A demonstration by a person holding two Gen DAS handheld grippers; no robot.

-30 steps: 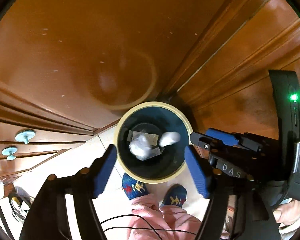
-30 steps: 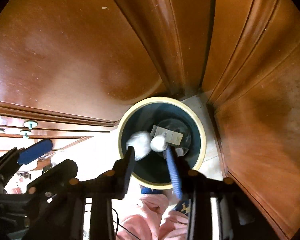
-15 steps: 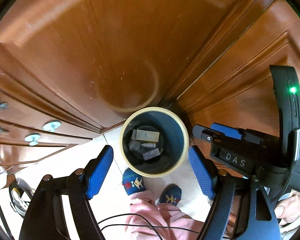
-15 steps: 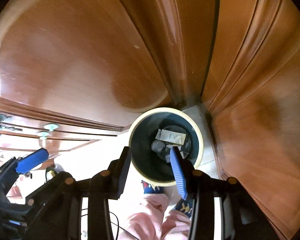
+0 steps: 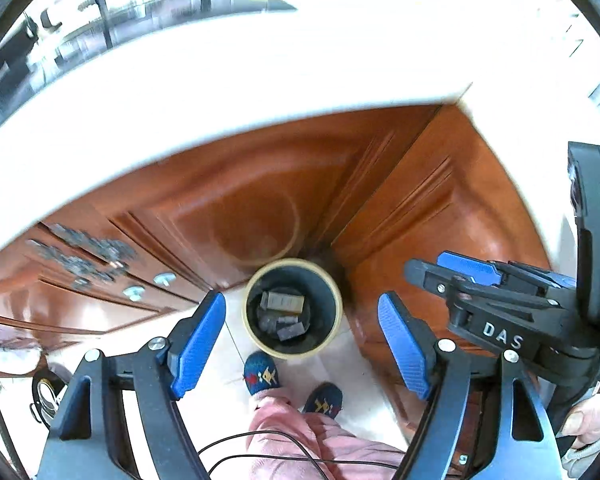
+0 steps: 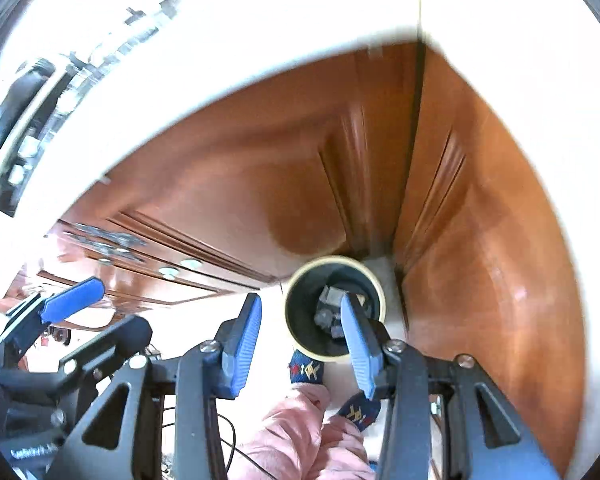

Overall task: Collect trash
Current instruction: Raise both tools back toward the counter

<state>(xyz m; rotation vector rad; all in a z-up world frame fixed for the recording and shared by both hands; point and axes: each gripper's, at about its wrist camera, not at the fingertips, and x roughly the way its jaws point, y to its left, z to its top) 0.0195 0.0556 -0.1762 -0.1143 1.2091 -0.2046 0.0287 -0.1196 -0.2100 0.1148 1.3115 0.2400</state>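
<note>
Both grippers empty above the bin, trash already dropped in.

The left gripper (image 5: 300,344) has its blue pads spread wide with nothing between them; the right gripper (image 6: 300,344) stands partly spread, also pinching nothing (its right pad merely overlaps the bin in that view). Below, at centre frame, the bin (image 5: 336,304) sits on pale floor in the corner of the wooden cabinets (image 5: 240,192), scraps of trash (image 5: 284,304) lying inside. The drop step looks done; next comes finding further litter, probably on the white counter (image 5: 260,80) across the upper frame.
</note>
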